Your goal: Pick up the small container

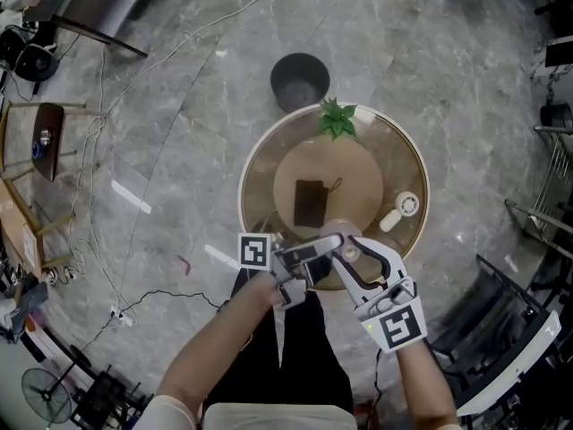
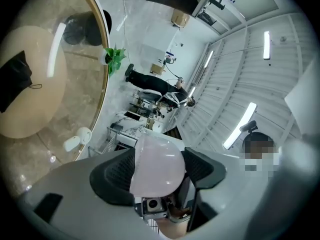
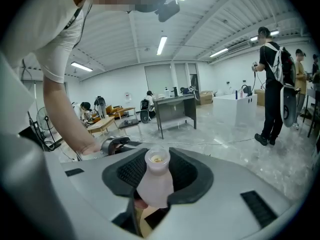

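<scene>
The small container (image 3: 156,183) is a pale pink translucent bottle with an open neck. My right gripper (image 3: 159,176) is shut on it, its black pads pressing both sides of the body. In the left gripper view the same container (image 2: 158,163) fills the gap between the pads of my left gripper (image 2: 159,178), which touch it on both sides. In the head view both grippers meet over the near rim of the round glass table (image 1: 246,184). There the left gripper (image 1: 329,247) comes in from the left and the right gripper (image 1: 351,260) from the lower right, with the container (image 1: 348,252) between them.
On the table stand a green plant (image 1: 337,117), a dark flat pouch (image 1: 310,202) and a small white device (image 1: 401,210). A dark bin (image 1: 300,79) sits on the floor beyond the table. Cables trail across the floor at left. People (image 3: 272,84) stand at the right.
</scene>
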### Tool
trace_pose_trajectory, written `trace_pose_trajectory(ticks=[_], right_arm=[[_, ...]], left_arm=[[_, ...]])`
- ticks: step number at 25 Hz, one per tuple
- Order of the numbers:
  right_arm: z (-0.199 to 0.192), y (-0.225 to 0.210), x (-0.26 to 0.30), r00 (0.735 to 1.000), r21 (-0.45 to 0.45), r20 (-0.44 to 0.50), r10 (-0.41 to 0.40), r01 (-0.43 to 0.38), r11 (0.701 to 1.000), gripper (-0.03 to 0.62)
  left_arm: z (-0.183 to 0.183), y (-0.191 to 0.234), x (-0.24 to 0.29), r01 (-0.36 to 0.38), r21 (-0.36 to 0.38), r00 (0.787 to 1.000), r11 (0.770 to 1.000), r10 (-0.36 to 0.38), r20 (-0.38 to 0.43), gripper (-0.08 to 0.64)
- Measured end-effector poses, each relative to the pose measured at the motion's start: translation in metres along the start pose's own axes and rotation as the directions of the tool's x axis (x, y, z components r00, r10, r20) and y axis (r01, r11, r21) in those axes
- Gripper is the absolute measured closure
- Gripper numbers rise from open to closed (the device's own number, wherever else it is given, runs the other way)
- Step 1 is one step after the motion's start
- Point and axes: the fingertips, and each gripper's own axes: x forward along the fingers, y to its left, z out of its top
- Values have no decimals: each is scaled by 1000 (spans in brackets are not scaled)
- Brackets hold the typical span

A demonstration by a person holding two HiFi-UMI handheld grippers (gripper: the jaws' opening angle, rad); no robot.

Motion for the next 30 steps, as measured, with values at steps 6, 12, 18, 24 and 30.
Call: trace_pose_trajectory(ticks=[6,12,18,24,30], right_arm=[[33,23,-29,999,-40,9,40,-40,998,442],[86,47,-67,997,-86,-16,71,-72,994,442],[116,98,-99,993,-98,-19,116,-118,988,442],[150,151,-130,994,-112,21,109,-106,988,442],[173,219,-162,993,-124,87,76,-65,990,442]], left_arm=[[-34,-35,4,15,-24,999,1000,-14,31,245],[-70,-97,16,33,-5,998,999,-33,47,245],[-118,-140,-3,29,-16,998,999,-28,59,245],[-168,-183,-26,51,-24,997,998,-50,67,245],[-224,-221,-62,49,-12,998,999,-48,41,245]])
